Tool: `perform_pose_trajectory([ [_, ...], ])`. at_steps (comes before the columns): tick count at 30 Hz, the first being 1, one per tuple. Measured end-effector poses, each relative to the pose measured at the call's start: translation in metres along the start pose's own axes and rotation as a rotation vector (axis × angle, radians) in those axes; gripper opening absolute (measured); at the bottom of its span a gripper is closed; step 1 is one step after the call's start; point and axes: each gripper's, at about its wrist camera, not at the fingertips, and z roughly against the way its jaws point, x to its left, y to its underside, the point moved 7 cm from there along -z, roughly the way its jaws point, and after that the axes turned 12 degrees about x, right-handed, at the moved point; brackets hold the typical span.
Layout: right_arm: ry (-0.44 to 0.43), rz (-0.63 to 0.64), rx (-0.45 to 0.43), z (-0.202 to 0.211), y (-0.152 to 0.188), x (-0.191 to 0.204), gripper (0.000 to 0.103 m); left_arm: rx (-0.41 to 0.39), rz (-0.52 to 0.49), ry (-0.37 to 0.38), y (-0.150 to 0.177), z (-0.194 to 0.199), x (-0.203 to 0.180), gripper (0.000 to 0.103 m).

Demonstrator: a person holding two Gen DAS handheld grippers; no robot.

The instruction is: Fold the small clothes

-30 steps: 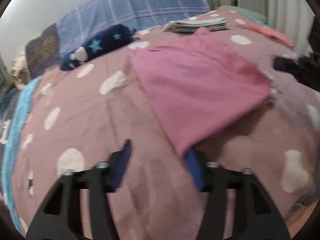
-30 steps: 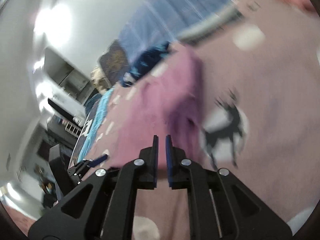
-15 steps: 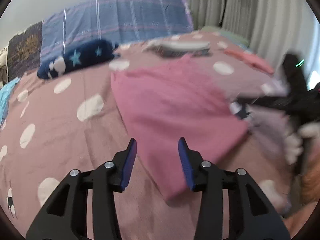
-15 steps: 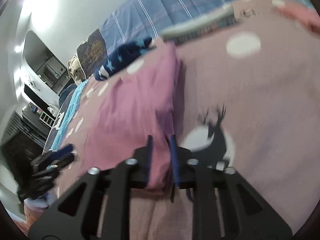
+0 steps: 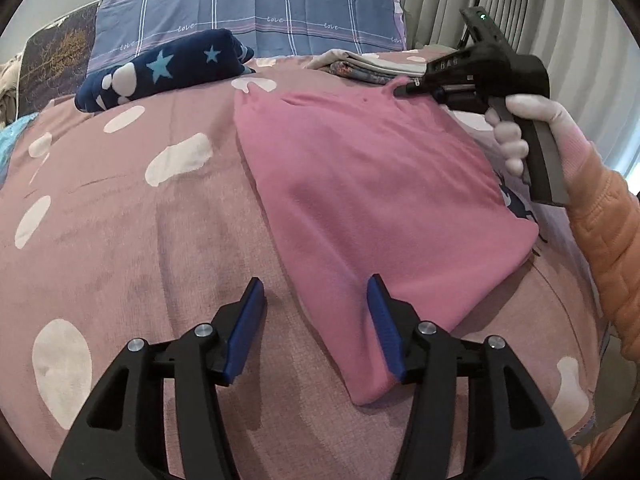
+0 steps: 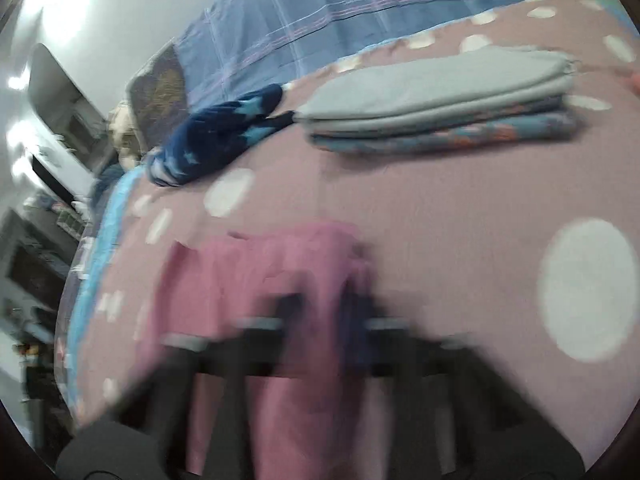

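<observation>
A bed fills both views, covered by a mauve blanket (image 5: pixel 160 240) with pale spots, a blue plaid pillow (image 5: pixel 248 4) at its head and grey curtains (image 5: pixel 560 20) to the far right. Ahead and left of the left gripper's (image 5: pixel 316 292) jaws lies a navy star-patterned bundle (image 5: pixel 168 68). Those jaws are parted and opening; the left blue pad stands over bare blanket and the right one over the near edge of the pink garment (image 5: pixel 380 184), neither pressing on it. The garment spreads flat from just ahead of these jaws, up and to the right, its near corner lying below the right finger. At its far corner the right gripper (image 5: pixel 400 90), held by a gloved hand (image 5: pixel 520 132) in an orange sleeve (image 5: pixel 608 220), has its tips together on the fabric. Beyond that lies a stack of folded clothes (image 5: pixel 372 66). In the blurred right wrist view, pink cloth (image 6: pixel 304 304) runs between the closed fingers, with the folded stack (image 6: pixel 440 100) ahead and slightly right of them.
</observation>
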Motion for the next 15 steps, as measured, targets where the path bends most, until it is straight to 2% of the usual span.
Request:
perform_pose_trajectory([
  [1, -0.097, 0.02, -0.055, 0.011, -0.002, 0.01, 0.004, 0.0, 0.006, 0.013, 0.0, 0.0, 0.001, 0.055],
  [3, -0.176, 0.067, -0.148, 0.029, -0.002, 0.018, 0.004, 0.003, 0.019, 0.037, -0.001, -0.002, 0.004, 0.056],
  [4, -0.143, 0.062, -0.156, 0.028, -0.005, 0.012, 0.005, 0.004, 0.021, 0.043, -0.001, -0.002, 0.004, 0.056],
  [5, -0.046, 0.036, -0.125, 0.018, -0.007, -0.003, 0.006, 0.005, 0.022, 0.047, -0.001, -0.003, 0.004, 0.057],
  [7, 0.195, -0.015, -0.042, -0.005, -0.006, -0.039, 0.019, 0.008, 0.019, 0.046, -0.002, -0.003, 0.002, 0.058],
  [8, 0.209, -0.007, -0.038, -0.006, -0.005, -0.042, 0.018, 0.007, 0.017, 0.042, -0.001, -0.003, 0.002, 0.058],
  [9, 0.216, -0.001, -0.048, -0.002, -0.006, -0.04, 0.023, 0.005, 0.016, 0.04, -0.001, -0.003, 0.001, 0.058],
  [10, 0.238, 0.004, -0.066, 0.004, -0.008, -0.037, 0.036, 0.005, 0.016, 0.041, -0.001, -0.003, 0.001, 0.058],
  [11, 0.289, 0.016, -0.117, 0.018, -0.015, -0.028, 0.039, 0.006, 0.017, 0.044, -0.002, -0.003, 0.003, 0.059],
  [12, 0.305, 0.03, -0.145, 0.024, -0.019, -0.019, 0.04, 0.007, 0.018, 0.048, -0.002, -0.004, 0.003, 0.059],
  [13, 0.3, 0.057, -0.164, 0.03, -0.023, -0.005, 0.04, 0.007, 0.018, 0.049, -0.002, -0.004, 0.002, 0.06],
  [15, 0.215, 0.147, -0.122, 0.023, -0.028, 0.038, 0.04, 0.007, 0.017, 0.051, -0.002, -0.004, 0.002, 0.06],
])
